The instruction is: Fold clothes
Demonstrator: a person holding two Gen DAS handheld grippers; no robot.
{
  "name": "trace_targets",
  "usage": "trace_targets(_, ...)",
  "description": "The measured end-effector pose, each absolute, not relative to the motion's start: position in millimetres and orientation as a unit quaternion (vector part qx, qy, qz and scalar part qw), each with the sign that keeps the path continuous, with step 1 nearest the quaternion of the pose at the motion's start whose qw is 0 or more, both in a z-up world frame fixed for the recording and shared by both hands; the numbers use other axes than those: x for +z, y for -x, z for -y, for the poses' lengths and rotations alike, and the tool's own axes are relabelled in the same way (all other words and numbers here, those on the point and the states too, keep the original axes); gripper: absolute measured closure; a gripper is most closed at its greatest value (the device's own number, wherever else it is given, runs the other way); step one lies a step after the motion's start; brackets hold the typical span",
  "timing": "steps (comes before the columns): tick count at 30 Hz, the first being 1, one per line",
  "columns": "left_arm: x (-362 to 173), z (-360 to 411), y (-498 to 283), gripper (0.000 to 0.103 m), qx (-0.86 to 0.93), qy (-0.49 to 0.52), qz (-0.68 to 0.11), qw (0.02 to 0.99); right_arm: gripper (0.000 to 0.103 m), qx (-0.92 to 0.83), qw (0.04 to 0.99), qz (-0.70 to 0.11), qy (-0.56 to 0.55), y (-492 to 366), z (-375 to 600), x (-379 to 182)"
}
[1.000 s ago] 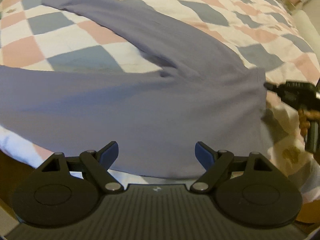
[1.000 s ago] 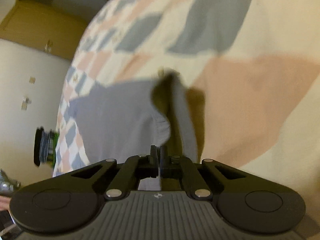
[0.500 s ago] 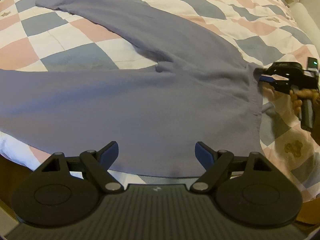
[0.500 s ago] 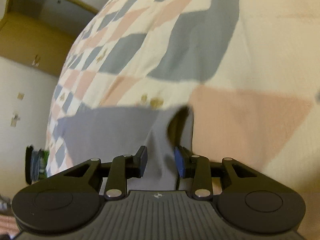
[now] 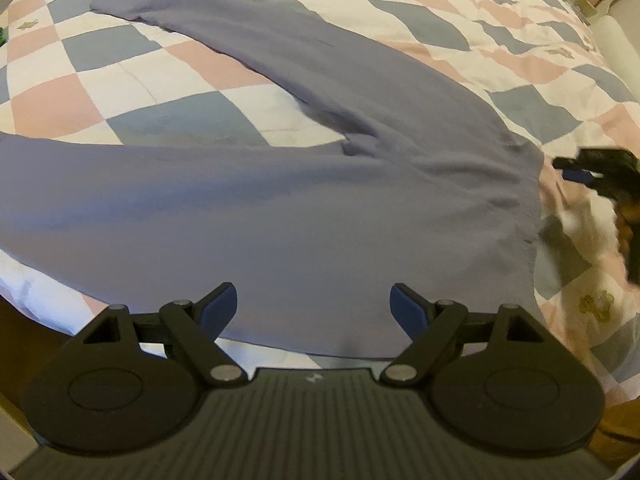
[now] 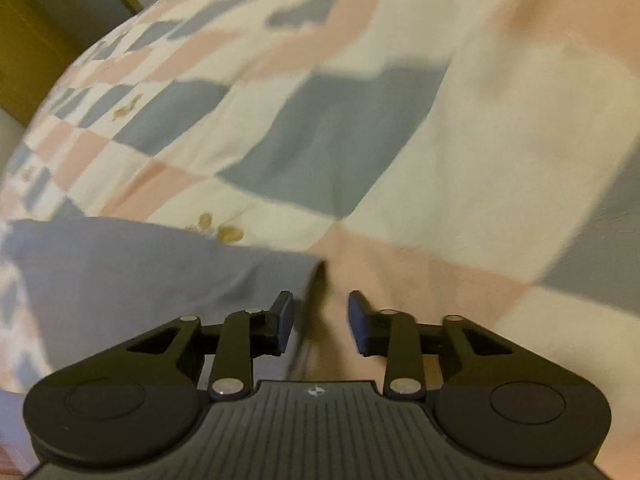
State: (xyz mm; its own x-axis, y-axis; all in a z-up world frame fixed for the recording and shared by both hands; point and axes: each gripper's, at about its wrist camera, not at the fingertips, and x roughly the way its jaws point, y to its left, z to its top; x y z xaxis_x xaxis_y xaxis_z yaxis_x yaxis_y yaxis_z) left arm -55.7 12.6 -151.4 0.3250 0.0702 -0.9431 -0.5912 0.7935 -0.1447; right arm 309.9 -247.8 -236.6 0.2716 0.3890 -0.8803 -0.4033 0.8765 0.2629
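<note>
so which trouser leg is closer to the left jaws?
The leg running leftward off the frame, just ahead of the left gripper. The other leg stretches away across the checked quilt to the far corner.

**Right gripper open at the corner of the grey garment**

The right gripper (image 6: 320,320) has its jaws apart, nothing between them. The corner of the grey-blue garment (image 6: 132,276) lies just before the left finger (image 6: 282,320), flat on the checked quilt (image 6: 460,152). The picture is blurred. A wooden cupboard (image 6: 24,40) stands at upper left.
</note>
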Motion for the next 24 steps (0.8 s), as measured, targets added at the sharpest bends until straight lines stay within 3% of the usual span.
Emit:
trace_targets(5,-153,-29,56,0.022,0.214,0.228,-0.546,0.777,0.069,0.354,0.728,-0.587,0.009,-239,232,-237)
trace_targets(8,-149,-45,60,0.022,0.214,0.215,-0.548,0.779,0.086,0.342,0.697,-0.626,0.072,-208,222,-268)
trace_targets(9,-147,-51,62,0.022,0.214,0.21,-0.549,0.78,0.098,0.325,0.698,-0.633,0.08,-203,225,-272)
trace_targets(11,-144,-67,66,0.022,0.209,0.203,-0.549,0.784,0.101,0.289,0.706,-0.644,0.062,-203,238,-269)
trace_targets(13,-143,-88,71,0.022,0.202,0.196,-0.548,0.788,0.086,0.253,0.712,-0.653,0.044,-203,250,-265)
trace_targets(18,-144,-144,79,0.022,0.17,0.179,-0.551,0.797,0.078,0.252,0.733,-0.631,-0.03,-182,253,-239)
trace_targets(21,-152,-184,76,0.029,0.13,0.159,-0.565,0.799,0.07,0.223,0.733,-0.642,-0.03,-158,236,-242)
trace_targets(24,-150,-218,67,0.032,0.069,0.121,-0.563,0.815,0.07,0.175,0.748,-0.635,-0.076,-134,222,-233)
